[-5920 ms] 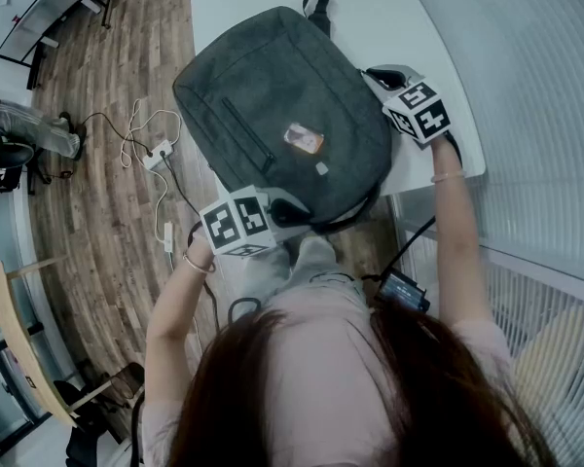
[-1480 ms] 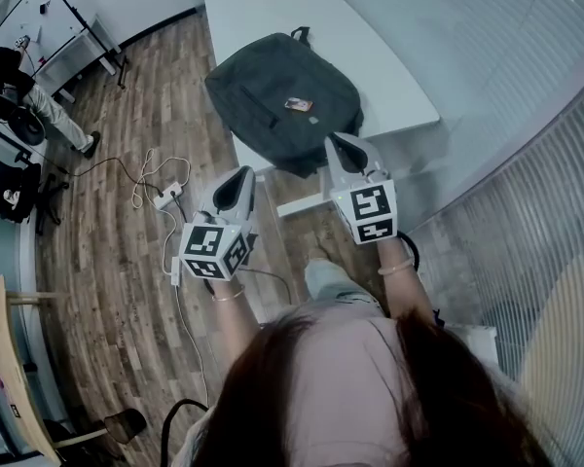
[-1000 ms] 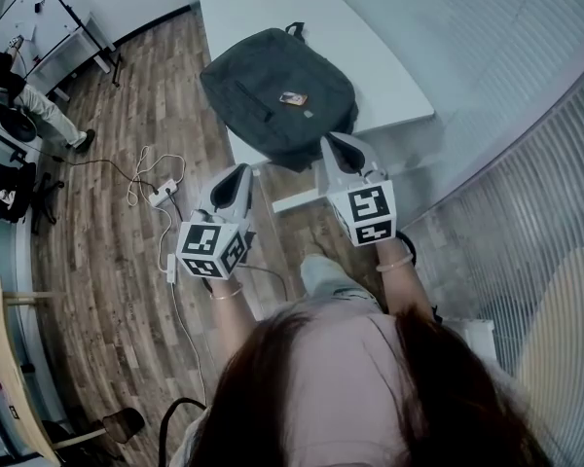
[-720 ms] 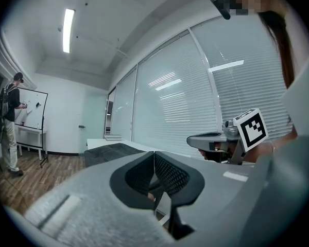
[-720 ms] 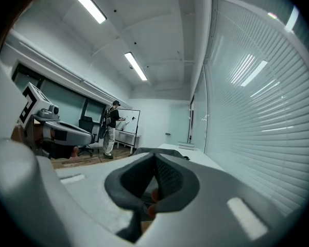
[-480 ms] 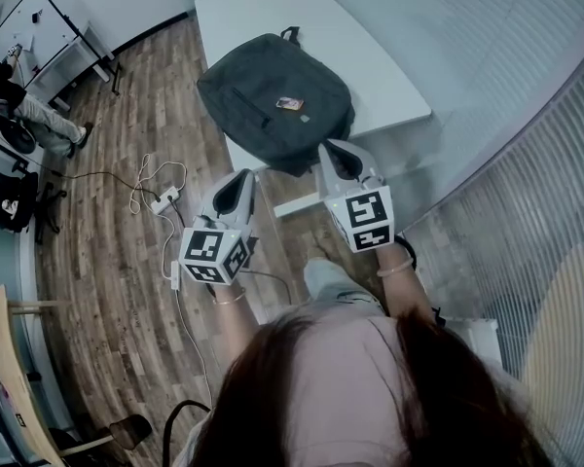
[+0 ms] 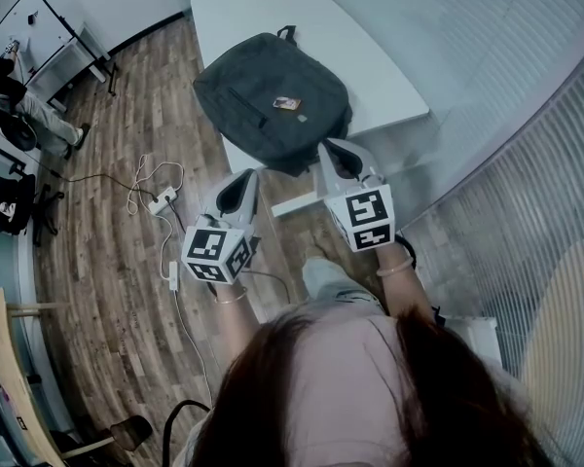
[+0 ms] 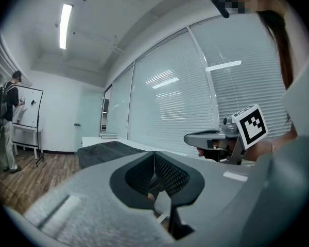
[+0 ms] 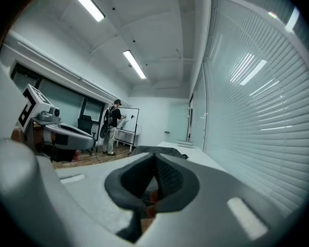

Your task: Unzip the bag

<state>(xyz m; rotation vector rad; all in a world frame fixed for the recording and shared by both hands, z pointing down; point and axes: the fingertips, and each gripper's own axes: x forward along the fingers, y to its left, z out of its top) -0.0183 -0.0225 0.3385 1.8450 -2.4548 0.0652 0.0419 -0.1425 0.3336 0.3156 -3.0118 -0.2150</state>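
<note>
Wood-plank floor (image 7: 97,280) spreads under a smooth white table (image 7: 380,66). On the table the dark grey fabric bag (image 7: 263,86) lies flat, soft and round-cornered, reaching the near edge. Just short of it and clear of the cloth, the left gripper (image 7: 247,176) and right gripper (image 7: 332,148) point level side by side. Each has its dark ribbed pads pressed together on nothing. A small orange label (image 7: 287,103) sits on the bag's top.

Dark grey bag (image 7: 304,74); white table (image 7: 343,25)

Head view down; gripper views lvl — share bag (image 7: 253,105).
</note>
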